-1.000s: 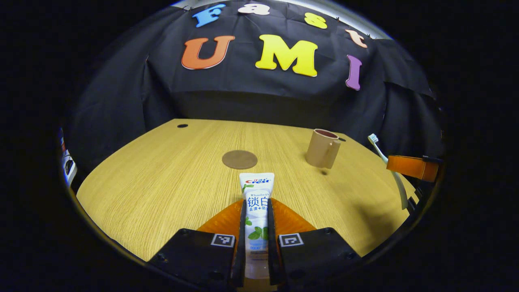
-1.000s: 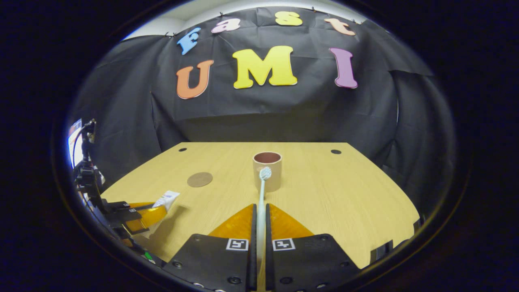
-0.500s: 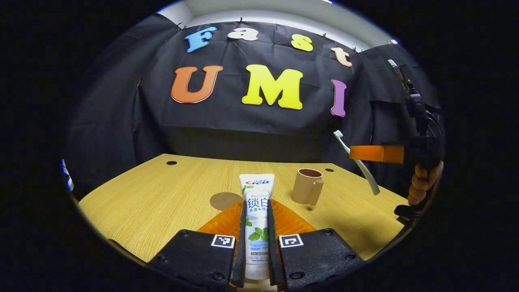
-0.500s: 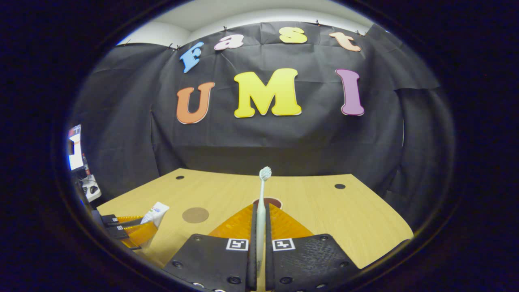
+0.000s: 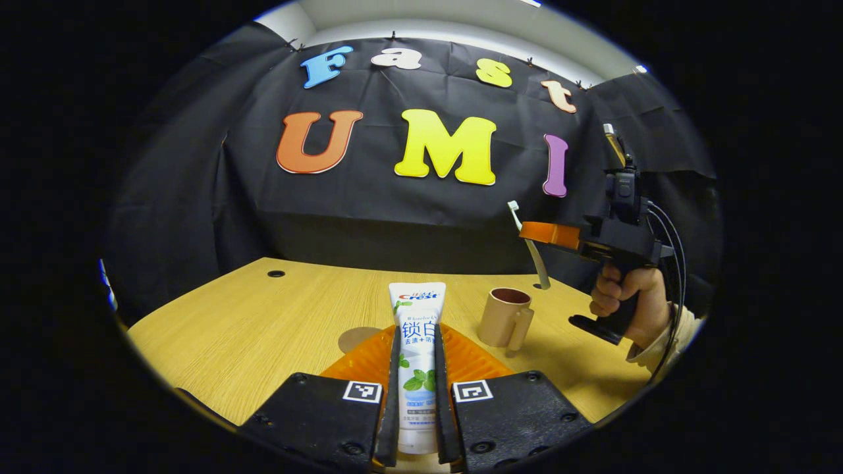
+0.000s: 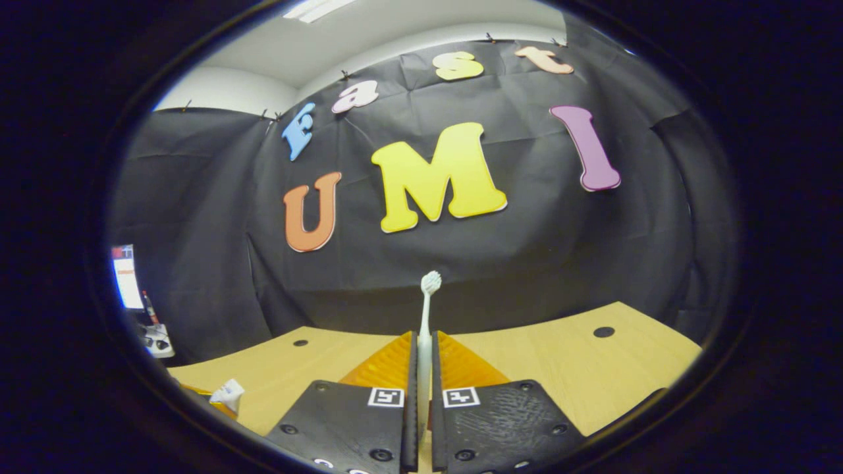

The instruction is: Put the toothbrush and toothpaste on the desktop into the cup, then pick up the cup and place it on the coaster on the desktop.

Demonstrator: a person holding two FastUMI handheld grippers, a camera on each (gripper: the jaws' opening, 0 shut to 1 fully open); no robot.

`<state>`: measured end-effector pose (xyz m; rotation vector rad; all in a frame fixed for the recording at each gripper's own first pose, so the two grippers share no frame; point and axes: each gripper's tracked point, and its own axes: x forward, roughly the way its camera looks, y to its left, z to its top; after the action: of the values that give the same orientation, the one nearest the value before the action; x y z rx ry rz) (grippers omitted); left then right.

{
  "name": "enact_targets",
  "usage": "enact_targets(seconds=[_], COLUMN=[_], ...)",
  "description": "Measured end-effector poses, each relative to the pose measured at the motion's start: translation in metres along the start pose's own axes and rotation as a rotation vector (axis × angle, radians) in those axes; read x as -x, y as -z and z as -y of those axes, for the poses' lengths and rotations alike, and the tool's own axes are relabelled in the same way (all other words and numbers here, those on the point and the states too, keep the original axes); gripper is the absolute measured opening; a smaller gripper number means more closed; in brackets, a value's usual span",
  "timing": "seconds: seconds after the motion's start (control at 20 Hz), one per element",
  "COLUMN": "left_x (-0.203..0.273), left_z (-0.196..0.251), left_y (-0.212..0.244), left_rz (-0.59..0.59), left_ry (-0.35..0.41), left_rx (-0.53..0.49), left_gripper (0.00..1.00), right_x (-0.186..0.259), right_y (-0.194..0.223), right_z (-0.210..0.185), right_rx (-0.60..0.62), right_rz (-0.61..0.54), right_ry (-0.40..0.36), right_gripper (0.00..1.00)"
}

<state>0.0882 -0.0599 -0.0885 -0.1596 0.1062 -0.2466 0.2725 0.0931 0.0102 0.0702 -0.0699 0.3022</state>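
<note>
Toothpaste point(image 5: 416, 342) pinched between my left gripper point(image 5: 416, 395) fingers, held above the desk point(image 5: 250, 329), cup point(image 5: 506, 318) ahead-right of it. My right gripper point(image 6: 421, 395) clamps the toothbrush point(image 6: 427, 316); left gripper view shows that brush hanging over the cup, coaster point(image 5: 355, 338) left of the cup

Matt wood-grain desktop point(image 5: 263, 316), glossy toothpaste point(image 5: 416, 342)

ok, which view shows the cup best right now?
The left gripper view. The cup stands whole on the desk, rim, opening and handle visible, with the toothbrush in the right hand-held gripper above it. In the right gripper view I can't make the cup out; that gripper's own fingers rise in the foreground.
</note>
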Motion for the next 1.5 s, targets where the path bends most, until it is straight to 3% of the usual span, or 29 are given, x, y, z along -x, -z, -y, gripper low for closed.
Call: enact_targets(seconds=[0.3, 1.2, 1.4, 1.45, 1.5], left_x=[-0.009, -0.04, -0.045, -0.046, -0.047], left_z=[0.015, 0.036, 0.037, 0.04, 0.043], left_y=[-0.002, -0.01, -0.013, -0.016, -0.018], left_rz=[-0.005, -0.028, -0.034, -0.032, -0.028], left_ry=[0.034, 0.092, 0.077, 0.084, 0.089], left_rx=[0.0, 0.001, -0.027, -0.024, -0.017], left_gripper=[0.25, 0.25, 0.25, 0.25, 0.25], right_x=[-0.033, -0.038, -0.028, -0.027, -0.023], right_y=[0.033, 0.075, 0.069, 0.066, 0.066], right_z=[0.01, 0.017, 0.016, 0.017, 0.018], right_rx=[0.111, 0.104, 0.078, 0.076, 0.077], right_rz=[-0.016, -0.102, -0.103, -0.104, -0.112], right_ry=[0.031, 0.031, 0.008, 0.01, 0.005], right_gripper=[0.06, 0.07, 0.1, 0.18, 0.19])
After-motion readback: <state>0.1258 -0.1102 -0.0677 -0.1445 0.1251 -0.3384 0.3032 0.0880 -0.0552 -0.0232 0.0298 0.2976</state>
